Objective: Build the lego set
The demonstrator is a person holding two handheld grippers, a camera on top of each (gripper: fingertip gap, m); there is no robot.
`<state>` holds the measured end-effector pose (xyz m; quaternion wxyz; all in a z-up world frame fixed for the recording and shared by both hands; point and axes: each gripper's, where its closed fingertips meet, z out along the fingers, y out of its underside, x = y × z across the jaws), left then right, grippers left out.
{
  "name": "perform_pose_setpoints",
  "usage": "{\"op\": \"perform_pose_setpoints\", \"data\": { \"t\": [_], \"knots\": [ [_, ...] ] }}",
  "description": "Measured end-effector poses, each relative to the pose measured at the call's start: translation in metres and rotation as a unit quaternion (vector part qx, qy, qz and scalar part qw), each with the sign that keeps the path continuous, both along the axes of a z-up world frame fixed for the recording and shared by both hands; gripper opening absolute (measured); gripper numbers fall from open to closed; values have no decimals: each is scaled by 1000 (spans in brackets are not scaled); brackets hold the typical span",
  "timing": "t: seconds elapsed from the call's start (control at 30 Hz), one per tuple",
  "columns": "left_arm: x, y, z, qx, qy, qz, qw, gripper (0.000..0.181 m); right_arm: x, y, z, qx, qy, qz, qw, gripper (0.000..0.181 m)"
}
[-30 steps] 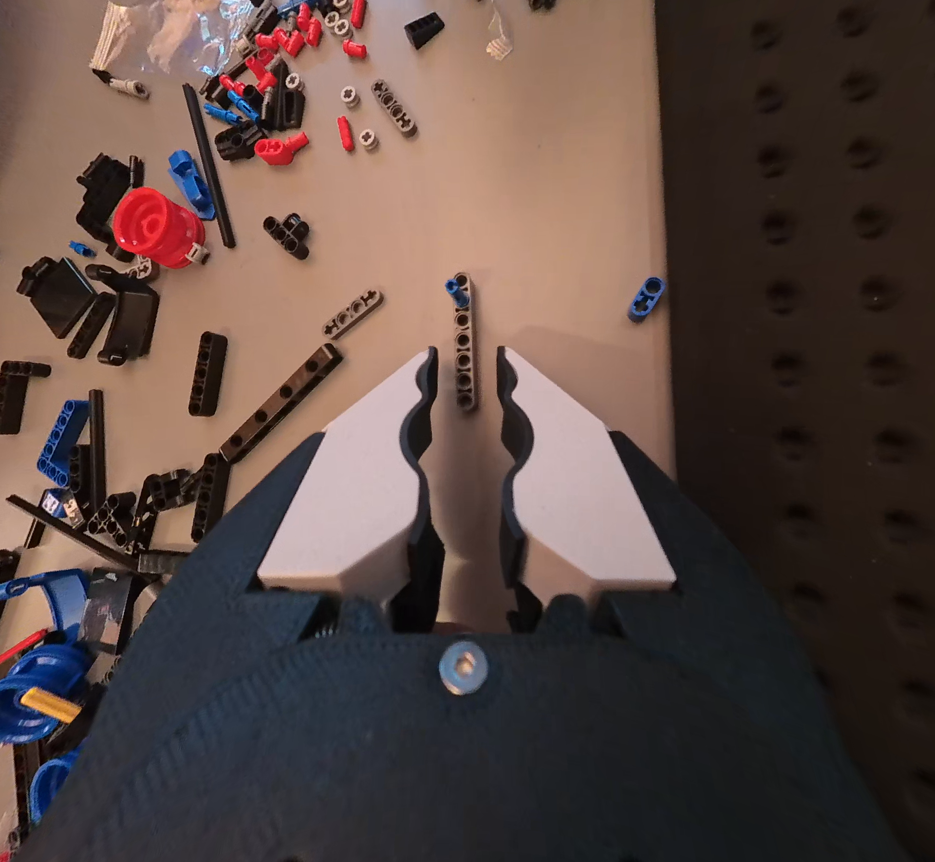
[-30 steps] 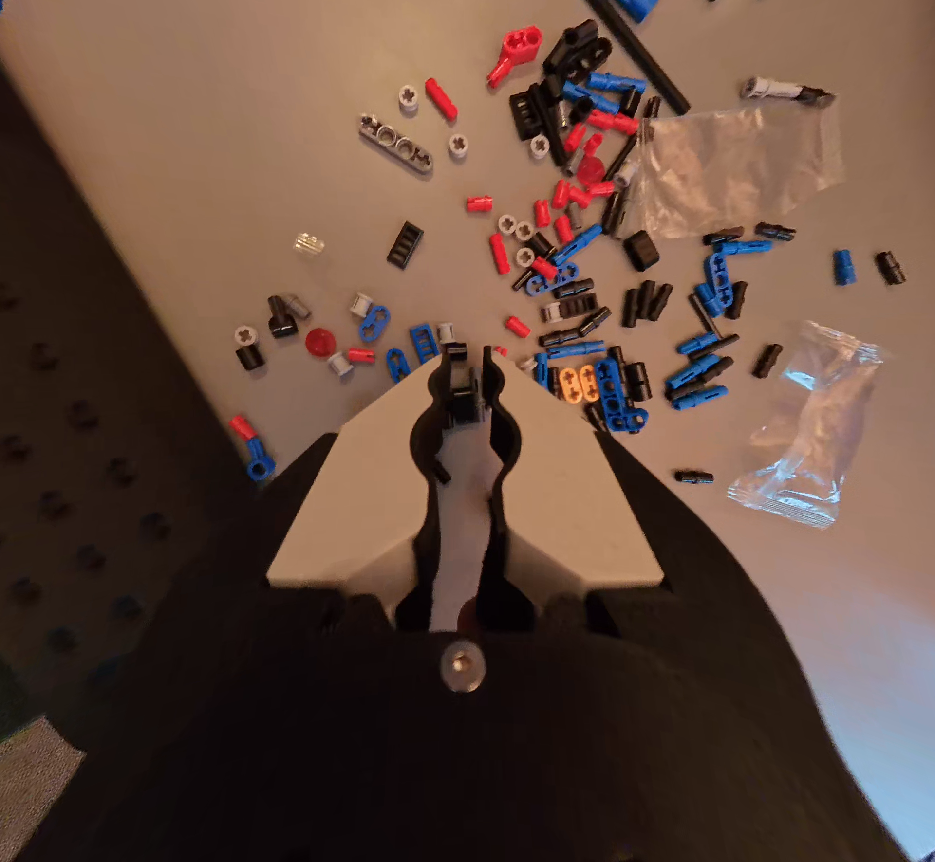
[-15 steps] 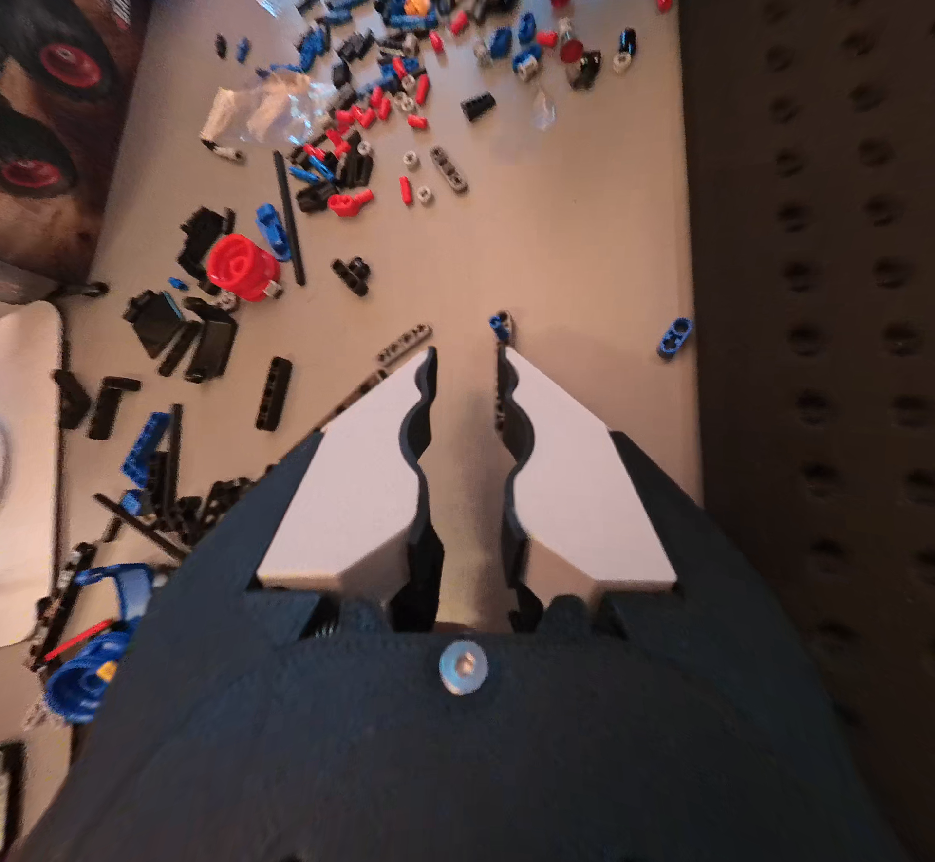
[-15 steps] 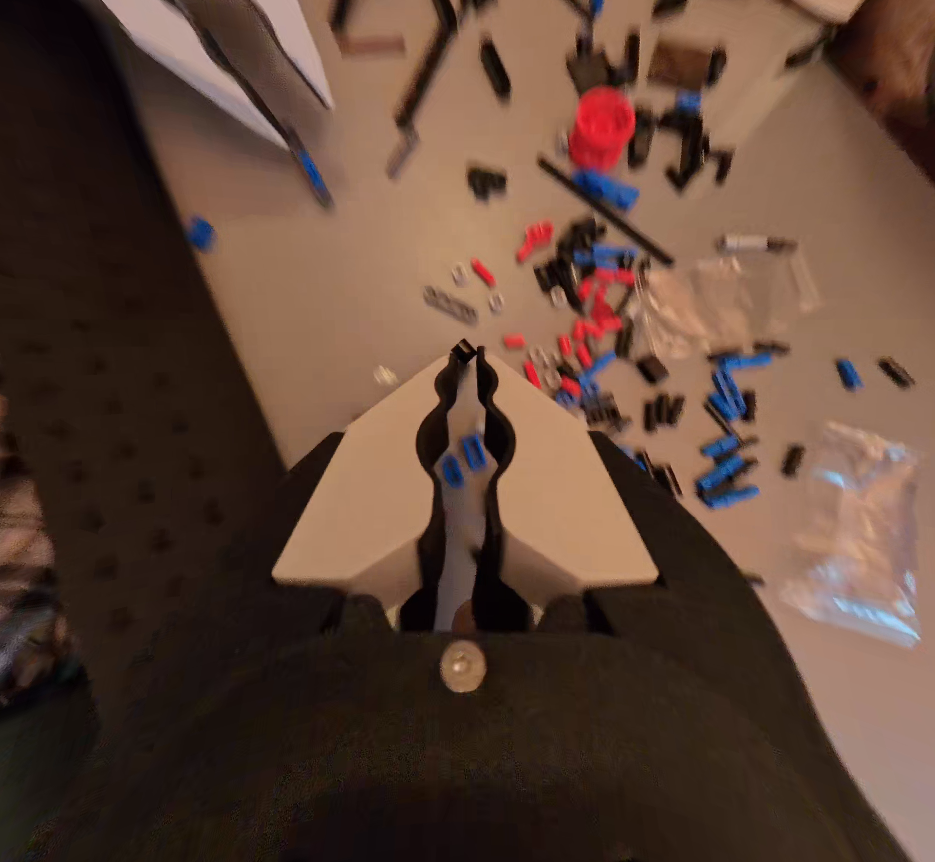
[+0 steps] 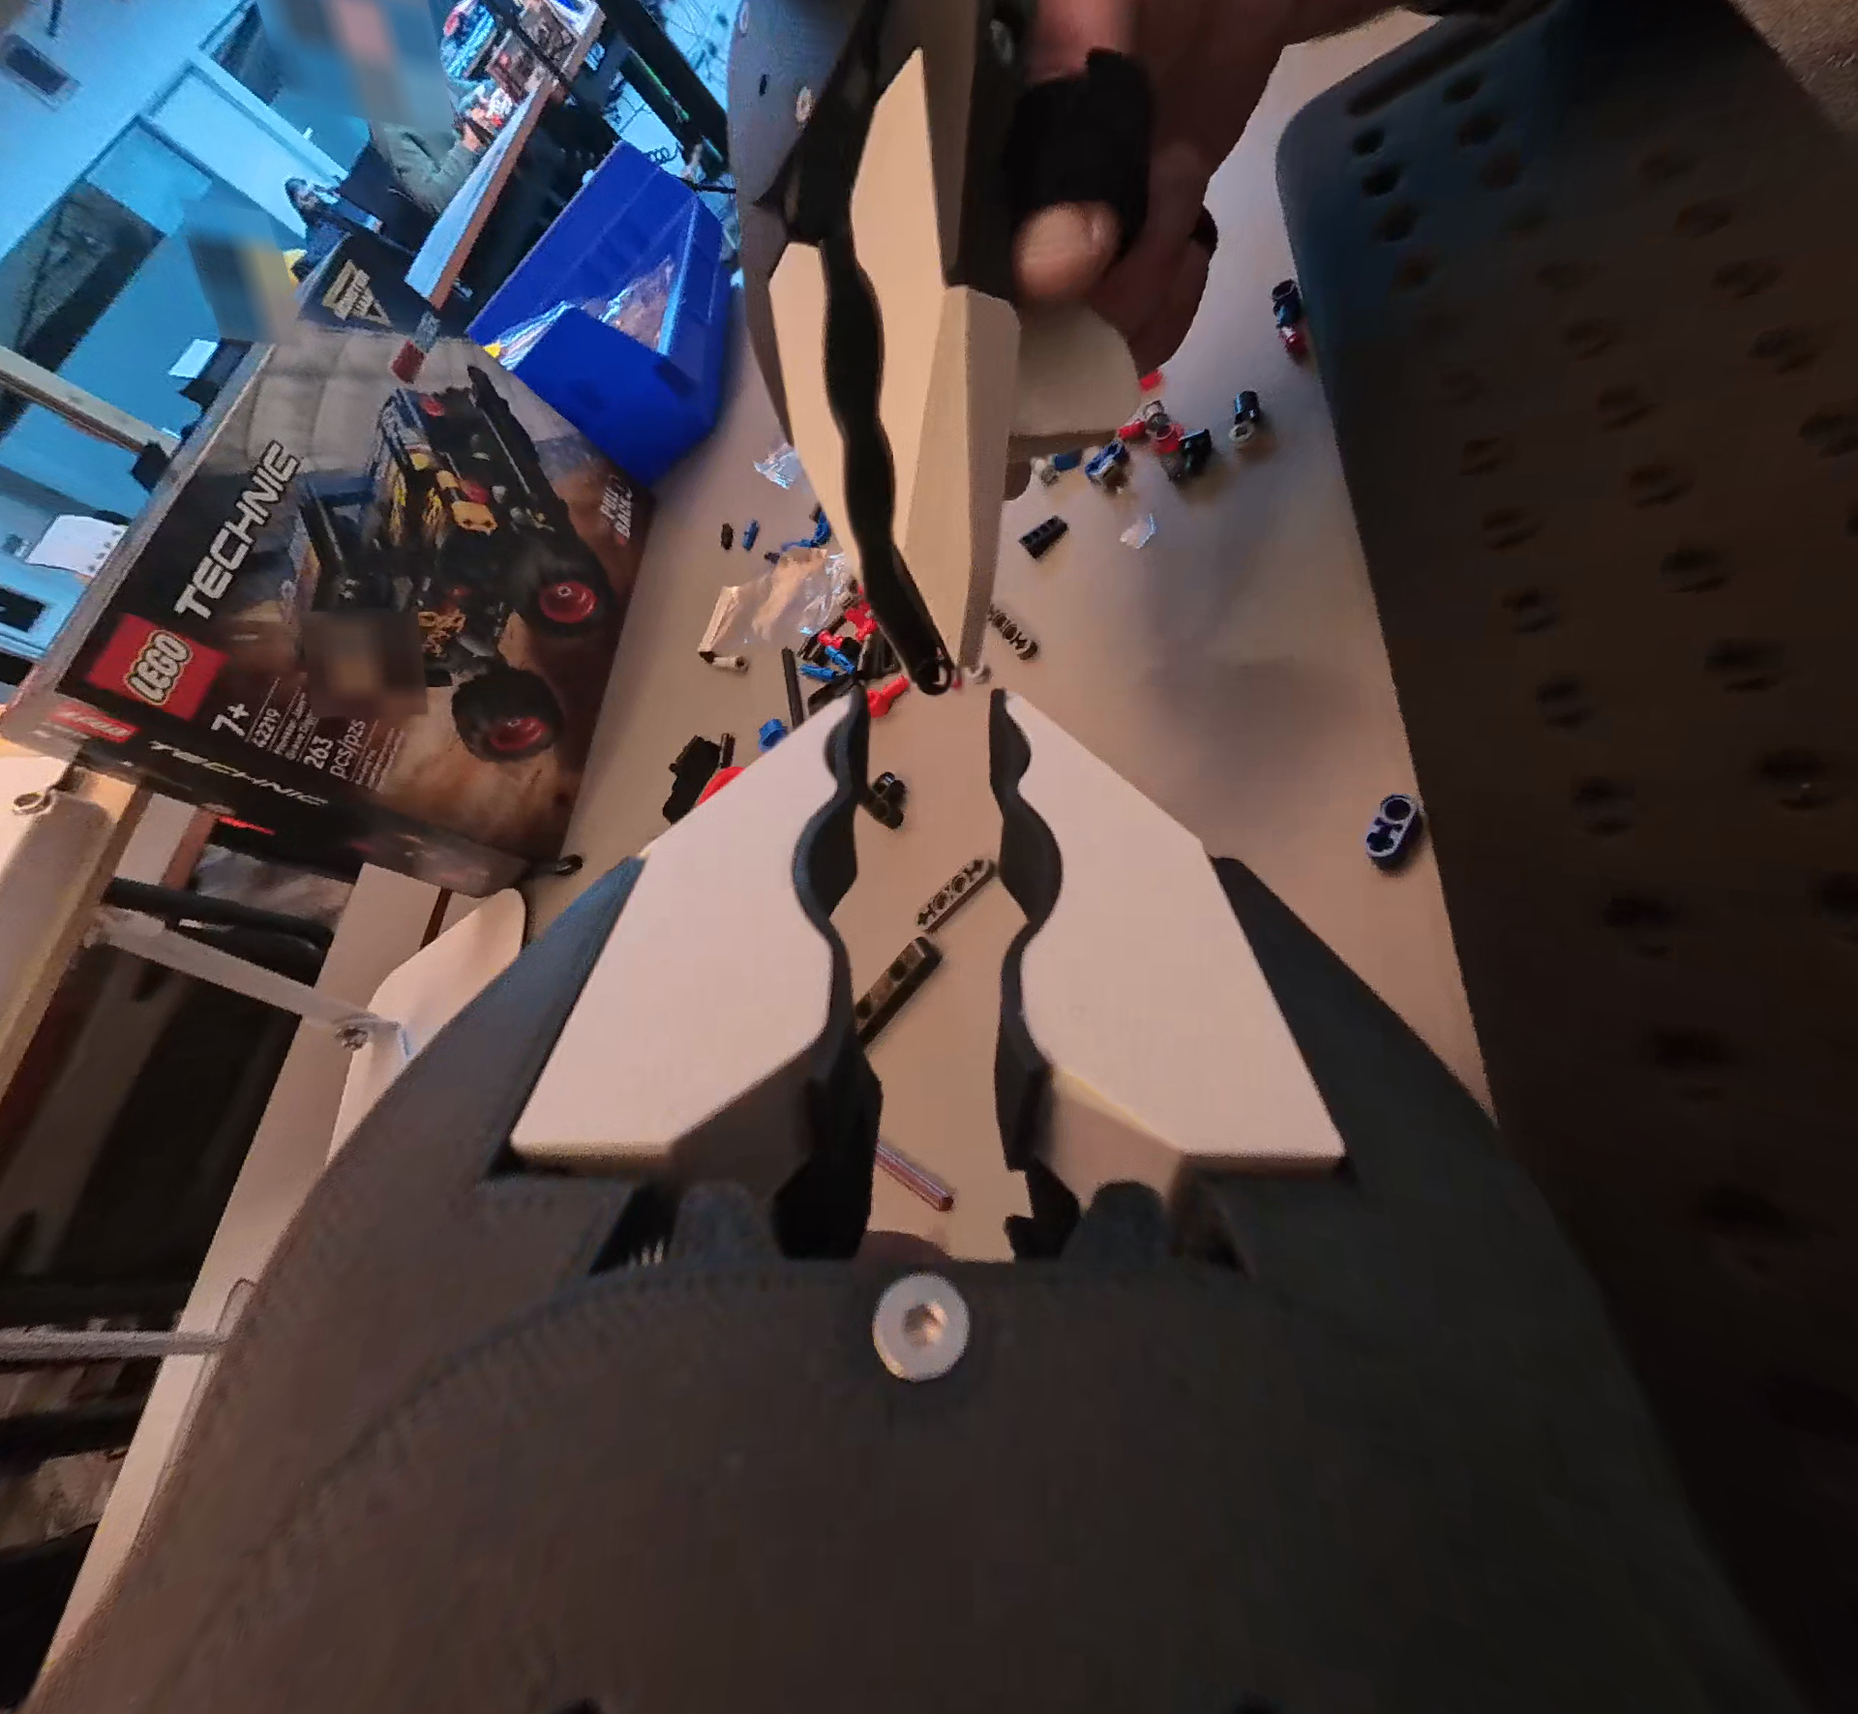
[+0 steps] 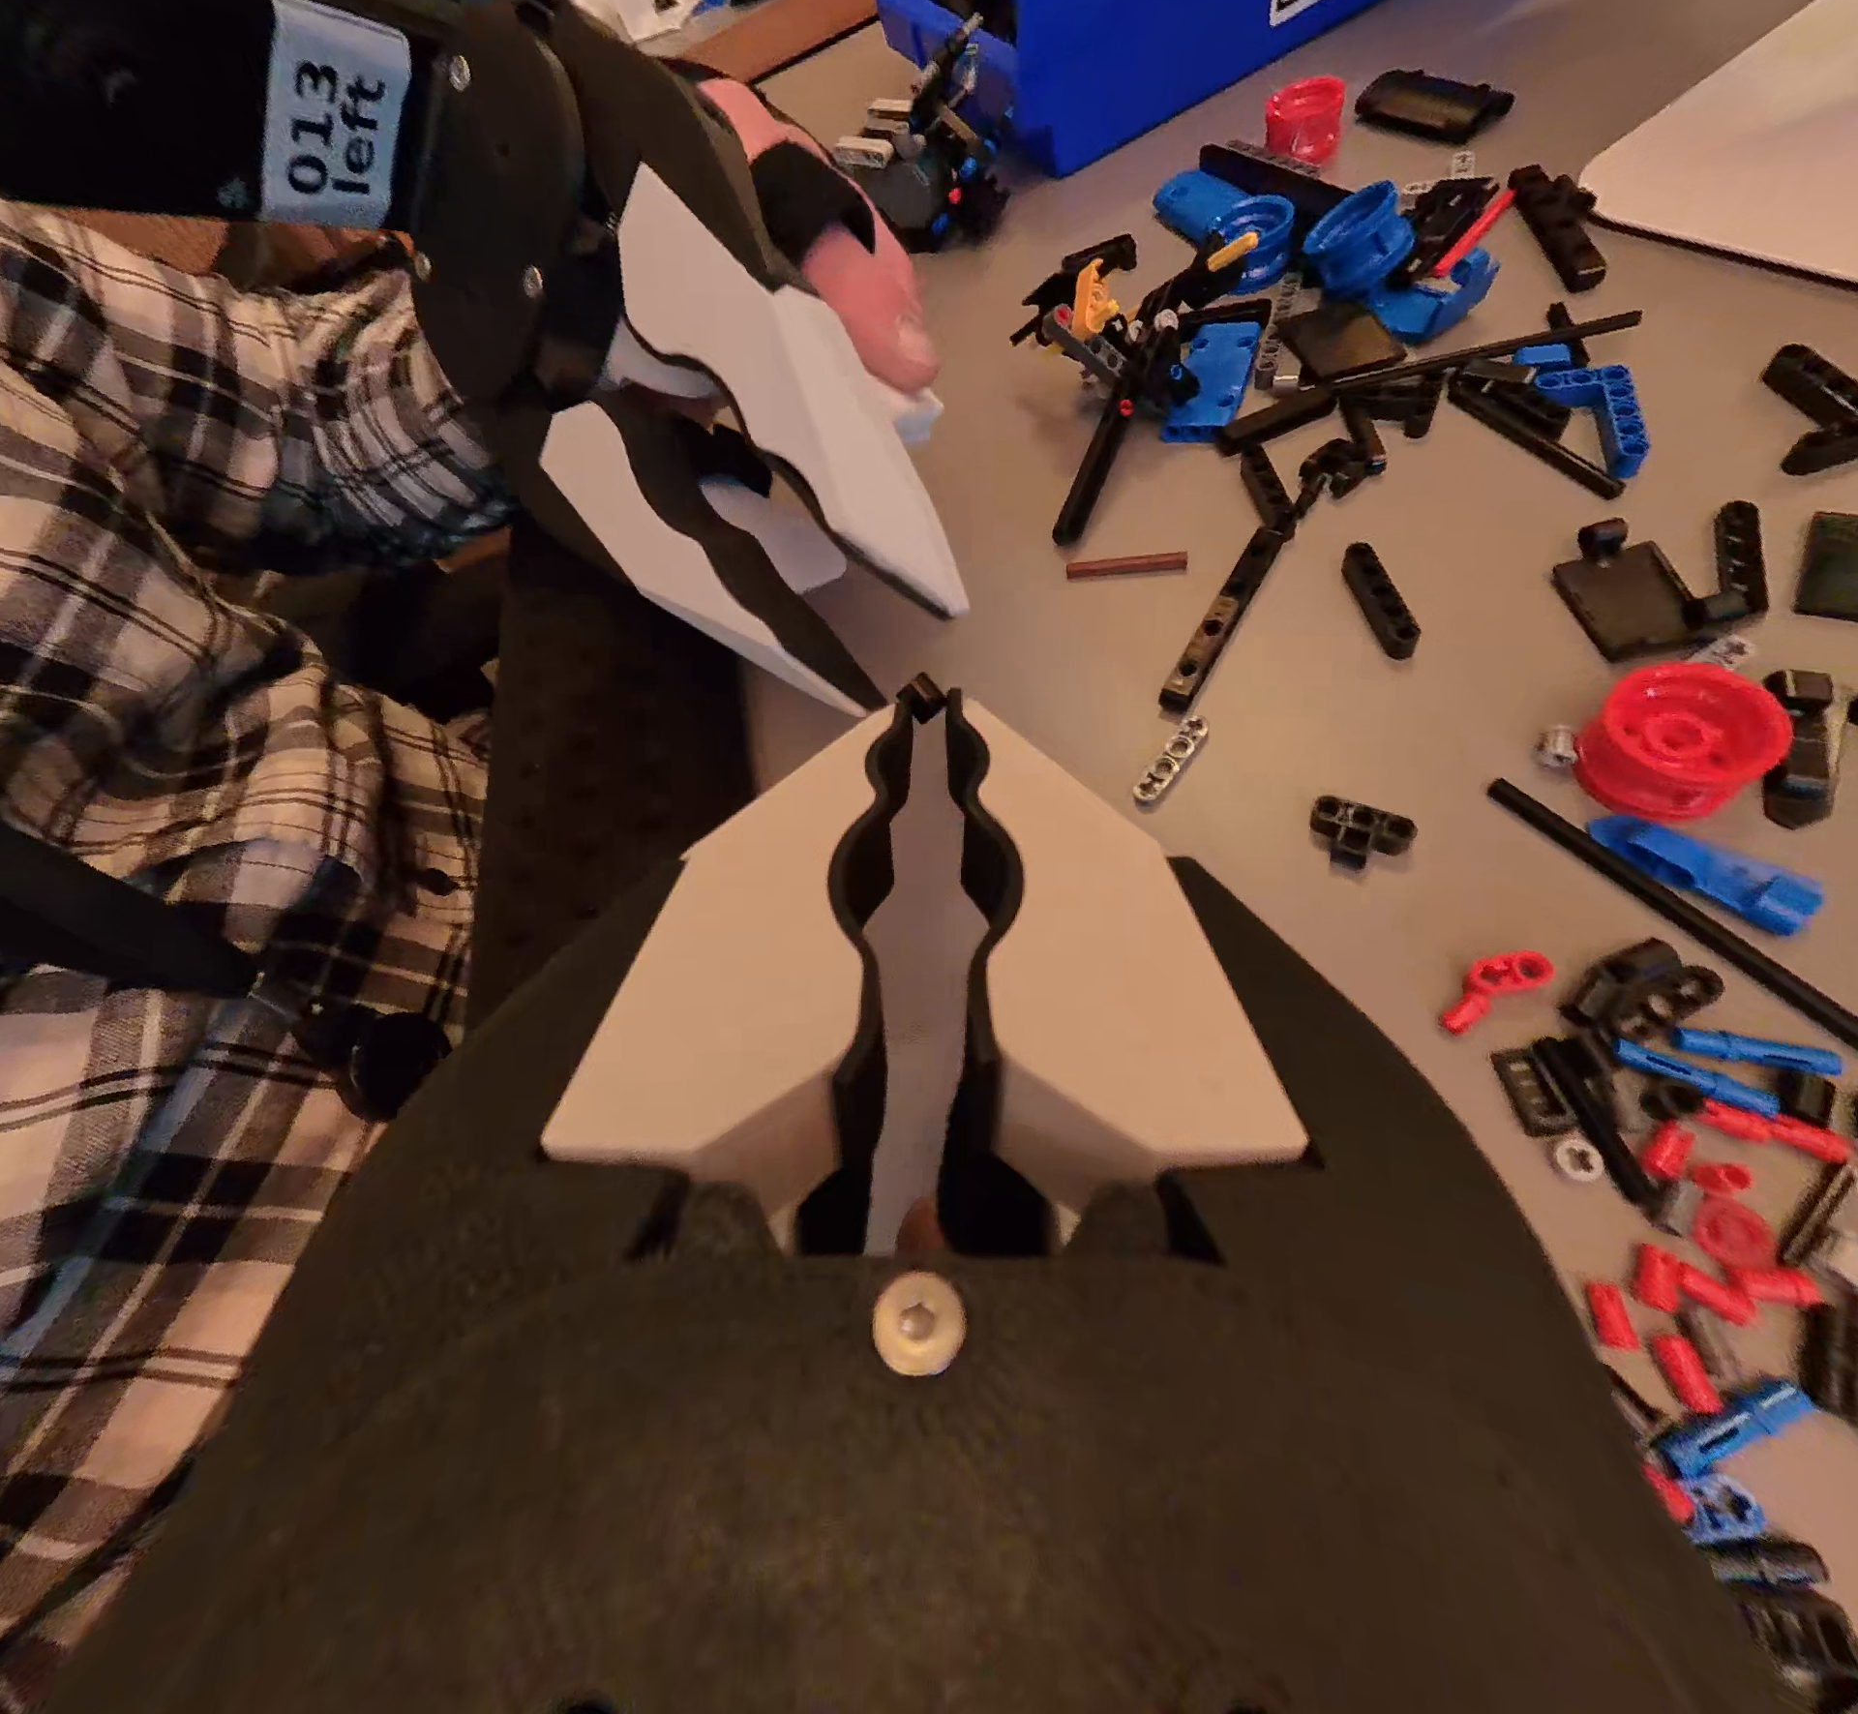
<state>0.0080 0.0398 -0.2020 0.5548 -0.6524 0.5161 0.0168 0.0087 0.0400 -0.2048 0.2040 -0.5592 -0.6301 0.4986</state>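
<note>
Grey bench (image 6: 1357, 731), set box (image 5: 332, 620) right beside the blue bin (image 6: 1156, 7), loose parts scattered in front of the bin. A second ago both tools were down among the parts. Now they're up in the air, tip to tip, in front of the bin. The left hand-held gripper (image 5: 927, 705) is spread and empty, so it came up without the grey beam it was straddling, and I can't spot that beam now. The right hand-held gripper (image 6: 925, 705) is pinching a tiny black piece (image 6: 920, 692) at its tips. My guess is a mid-air join was planned, but the beam isn't picked up yet.
</note>
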Motion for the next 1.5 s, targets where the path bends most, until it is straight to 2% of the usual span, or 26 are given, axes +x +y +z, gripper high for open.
{"op": "perform_pose_setpoints", "data": {
  "t": [0.37,0.5,0.63,0.87,0.97,1.03,1.5],
  "knots": [
    [2,-2,3,55,50,-7,997,5,-4,-6,5,-2,-5,17,1000,4],
    [2,-4,18,71,11,-10,997,5,-4,-8,22,-41,37,15,998,4],
    [3,-8,44,105,-52,-18,993,4,-2,-10,48,-121,104,16,987,6],
    [10,-20,66,161,-83,-41,983,4,3,-23,70,-173,158,47,971,4],
    [13,-24,71,177,-82,-47,980,4,4,-27,74,-186,167,58,967,10],
    [13,-25,73,182,-84,-48,978,4,5,-29,77,-189,175,65,964,6],
    [10,-28,79,174,-121,-58,976,5,2,-32,84,-207,198,65,956,5]
  ]
}}
